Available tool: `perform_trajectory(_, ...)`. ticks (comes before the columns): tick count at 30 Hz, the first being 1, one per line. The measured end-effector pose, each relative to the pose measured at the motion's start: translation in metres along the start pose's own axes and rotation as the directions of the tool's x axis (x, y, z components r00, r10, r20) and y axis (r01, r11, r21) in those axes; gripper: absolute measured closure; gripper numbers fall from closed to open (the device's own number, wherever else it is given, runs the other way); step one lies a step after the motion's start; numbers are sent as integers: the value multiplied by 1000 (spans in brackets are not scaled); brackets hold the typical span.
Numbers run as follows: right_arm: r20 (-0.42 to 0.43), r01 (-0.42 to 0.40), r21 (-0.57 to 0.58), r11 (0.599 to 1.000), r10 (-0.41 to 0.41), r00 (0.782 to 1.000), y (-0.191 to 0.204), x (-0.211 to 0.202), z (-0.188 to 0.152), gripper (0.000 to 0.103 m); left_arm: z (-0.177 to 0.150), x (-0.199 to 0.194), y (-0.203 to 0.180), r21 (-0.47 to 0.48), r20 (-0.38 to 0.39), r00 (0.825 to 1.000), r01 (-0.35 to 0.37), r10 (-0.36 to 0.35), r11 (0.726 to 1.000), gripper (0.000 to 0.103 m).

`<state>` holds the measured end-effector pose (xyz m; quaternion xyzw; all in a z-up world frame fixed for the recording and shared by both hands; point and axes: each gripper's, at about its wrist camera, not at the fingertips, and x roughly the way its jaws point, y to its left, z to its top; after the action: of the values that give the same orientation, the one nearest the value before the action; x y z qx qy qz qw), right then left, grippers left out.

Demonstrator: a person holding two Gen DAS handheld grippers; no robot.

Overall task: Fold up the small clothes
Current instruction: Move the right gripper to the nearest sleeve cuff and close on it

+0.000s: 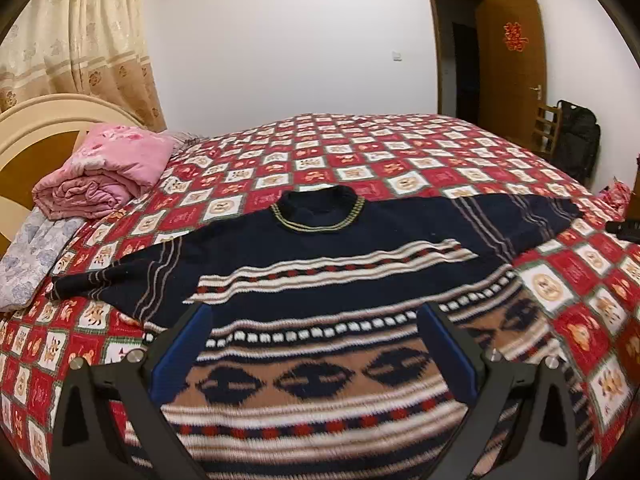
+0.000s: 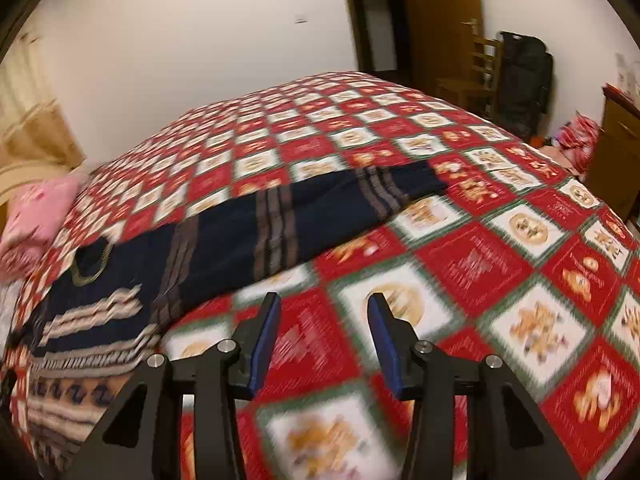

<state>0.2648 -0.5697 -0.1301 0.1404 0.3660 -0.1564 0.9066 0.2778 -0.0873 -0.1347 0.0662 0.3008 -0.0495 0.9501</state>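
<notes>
A dark navy knitted sweater (image 1: 340, 236) with tan, white and red patterned bands lies flat on the bed, front up, collar away from me and both sleeves spread out. My left gripper (image 1: 316, 312) hovers over its lower body, open wide, with nothing between the blue pads (image 1: 200, 320). In the right wrist view the sweater (image 2: 224, 248) lies to the left, its sleeve reaching out to the right across the bedspread. My right gripper (image 2: 325, 300) is open over bare bedspread just in front of that sleeve and holds nothing. This view is blurred.
The bed carries a red and white checked bedspread (image 1: 400, 152). A folded pink quilt (image 1: 108, 172) and a pale floral pillow (image 1: 32, 260) lie by the headboard (image 1: 36, 120) at left. A door (image 1: 512, 60), chair (image 1: 548, 128), black bag (image 1: 580, 136) and cabinet (image 2: 616, 152) stand beyond the bed.
</notes>
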Motion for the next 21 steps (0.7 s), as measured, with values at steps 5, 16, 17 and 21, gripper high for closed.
perform_trajectory(5,-15,46,89,995,-45,999,-28,44,35,60,1,24,5,-14,-28,1000,-13,13,1000,0)
perform_trajectory(16,-68,69,281,957,-51,996,-85,124,78,64,-5,59,26,-61,-90,995,-44,38,997,0)
perform_trajectory(17,-75,81,282,956,-62,995,-86,130,80,64,-6,63,29,-68,-98,994,-47,41,997,0)
perform_trajectory(21,-105,116,298,947,-88,991,-92,152,84,64,-11,71,28,-78,-120,992,-47,37,996,0)
